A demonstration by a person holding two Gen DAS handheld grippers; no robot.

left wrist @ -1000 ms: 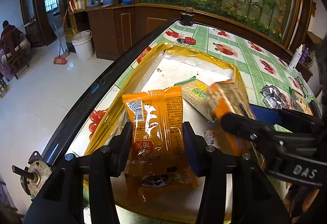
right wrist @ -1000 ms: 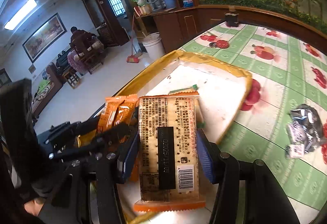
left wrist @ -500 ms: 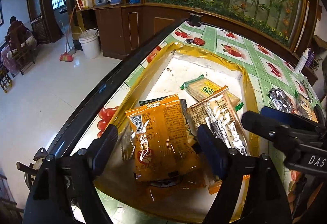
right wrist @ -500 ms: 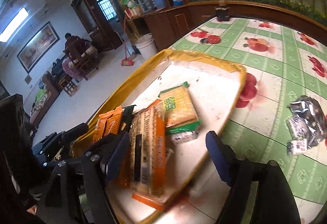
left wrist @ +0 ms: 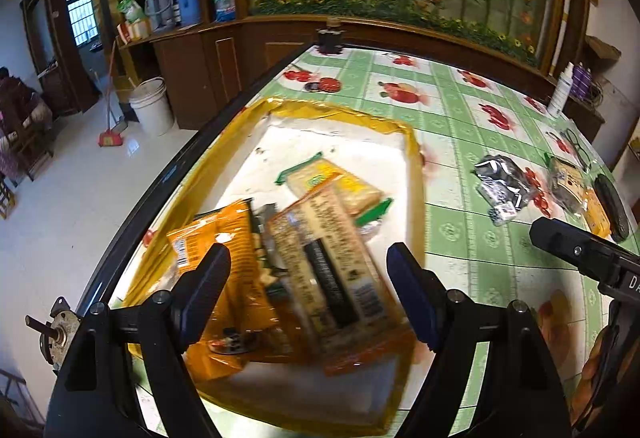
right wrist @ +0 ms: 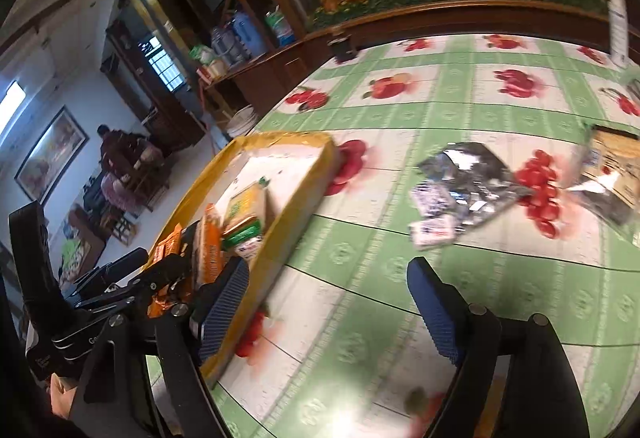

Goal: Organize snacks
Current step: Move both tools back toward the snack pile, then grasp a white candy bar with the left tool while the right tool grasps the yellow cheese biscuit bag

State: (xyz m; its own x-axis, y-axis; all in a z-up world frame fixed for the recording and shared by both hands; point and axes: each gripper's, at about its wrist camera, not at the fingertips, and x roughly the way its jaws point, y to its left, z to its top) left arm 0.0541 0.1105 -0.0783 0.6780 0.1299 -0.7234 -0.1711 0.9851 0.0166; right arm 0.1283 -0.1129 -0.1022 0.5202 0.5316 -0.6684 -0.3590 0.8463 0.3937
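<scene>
My left gripper tilts down over the yellow tray, jaws wide apart and holding nothing. Under it lie three packets I can count: an orange packet, a tan packet leaning across it, and a green-edged packet behind; more may be hidden. My right gripper points down at the bare tablecloth just right of the tray, jaws opening, empty. Further right lies a silver wrapper.

Open tablecloth between tray rim and silver wrapper, packets crowding tray's near half.
</scene>
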